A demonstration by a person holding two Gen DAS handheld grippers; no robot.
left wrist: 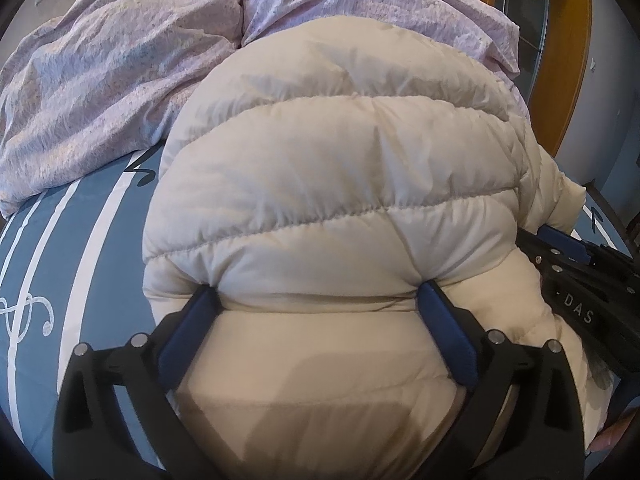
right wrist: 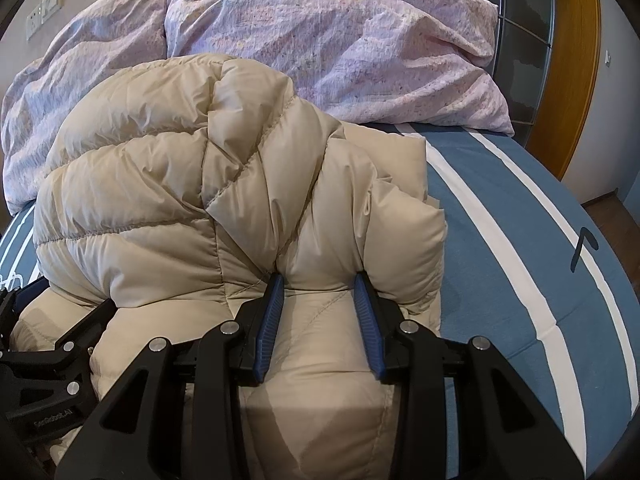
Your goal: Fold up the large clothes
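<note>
A cream puffer jacket [left wrist: 332,184] lies bunched in a thick fold on the blue striped bed sheet [left wrist: 92,248]. My left gripper [left wrist: 320,300] has its blue pads [left wrist: 188,336] wide apart, pressing a thick roll of the jacket between them. My right gripper [right wrist: 320,284] is closed on a fold at the jacket's [right wrist: 168,200] right side, its pads [right wrist: 268,328] squeezing the padding. The right gripper also shows at the right edge of the left wrist view [left wrist: 584,280]. The left gripper shows at the lower left of the right wrist view [right wrist: 48,356].
Crumpled pink bedding and pillows [right wrist: 340,40] lie behind the jacket. The blue sheet with white stripes [right wrist: 520,240] extends to the right. A wooden door frame [right wrist: 572,60] stands at the far right, and wall sockets [right wrist: 44,12] sit at upper left.
</note>
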